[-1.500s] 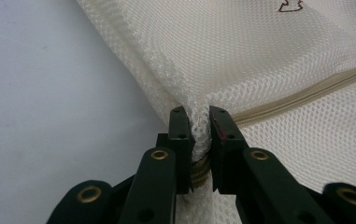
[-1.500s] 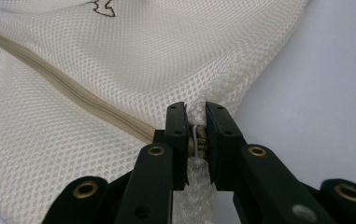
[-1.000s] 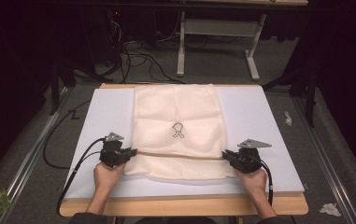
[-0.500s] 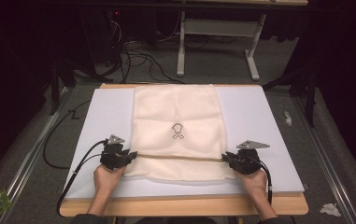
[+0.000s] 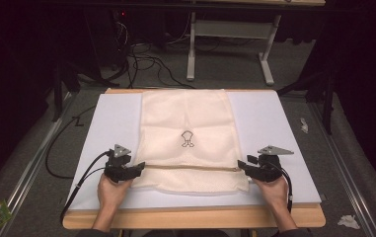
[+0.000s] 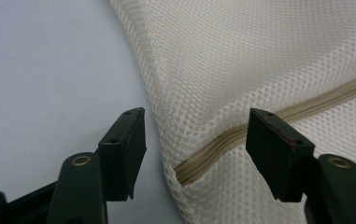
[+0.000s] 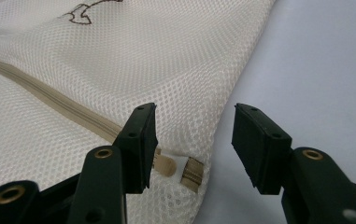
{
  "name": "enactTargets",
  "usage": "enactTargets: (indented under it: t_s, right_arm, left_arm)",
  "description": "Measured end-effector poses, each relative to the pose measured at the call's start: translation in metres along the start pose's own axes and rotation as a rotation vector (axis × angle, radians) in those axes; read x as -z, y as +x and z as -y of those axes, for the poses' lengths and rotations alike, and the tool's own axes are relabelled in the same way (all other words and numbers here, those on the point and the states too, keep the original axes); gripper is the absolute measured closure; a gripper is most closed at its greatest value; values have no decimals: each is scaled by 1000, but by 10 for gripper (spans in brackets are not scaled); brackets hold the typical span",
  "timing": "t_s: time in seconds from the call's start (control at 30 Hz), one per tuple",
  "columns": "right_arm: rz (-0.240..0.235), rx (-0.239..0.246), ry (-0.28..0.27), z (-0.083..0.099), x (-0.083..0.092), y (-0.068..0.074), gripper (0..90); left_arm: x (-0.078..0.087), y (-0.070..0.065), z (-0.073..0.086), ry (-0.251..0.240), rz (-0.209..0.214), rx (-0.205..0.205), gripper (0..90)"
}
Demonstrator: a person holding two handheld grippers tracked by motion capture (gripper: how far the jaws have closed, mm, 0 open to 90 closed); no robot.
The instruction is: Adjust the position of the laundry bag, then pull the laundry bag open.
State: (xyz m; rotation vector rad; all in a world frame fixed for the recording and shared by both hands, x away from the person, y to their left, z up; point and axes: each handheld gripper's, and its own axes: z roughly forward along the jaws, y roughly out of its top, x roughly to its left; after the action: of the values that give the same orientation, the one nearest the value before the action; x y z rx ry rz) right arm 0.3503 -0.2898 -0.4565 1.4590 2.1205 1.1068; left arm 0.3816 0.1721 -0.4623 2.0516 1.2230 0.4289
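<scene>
The cream mesh bag [image 5: 188,140] lies flat on the white table [image 5: 279,123], its zipper [image 5: 190,168] running from one gripper to the other. The left gripper [image 6: 194,144] has just been opening; its jaws stand apart, pressing nothing, the bag's zipper end between them. The right gripper [image 7: 194,140] has likewise just been opening, the zipper pull [image 7: 166,164] just beside its left jaw, the bag's edge in the gap.

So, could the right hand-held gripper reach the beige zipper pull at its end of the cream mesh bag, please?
Probably yes: the right hand-held gripper stands open, the zipper pull just ahead, unobstructed.
</scene>
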Motion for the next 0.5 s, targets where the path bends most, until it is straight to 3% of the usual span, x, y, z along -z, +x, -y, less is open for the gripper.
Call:
enactTargets:
  t_s: [0.1,0.33,0.5]
  right_arm:
    - [-11,-28,16,-3,-2,-4,467]
    - [-41,-110,59,-3,-7,-17,470]
    - [-61,-122,108,-10,-9,-21,458]
  left_arm:
    - [2,-6,-1,-7,9,-23,379]
    - [-2,-15,-3,-16,61,-25,377]
    - [-7,-21,1,-25,40,-52,359]
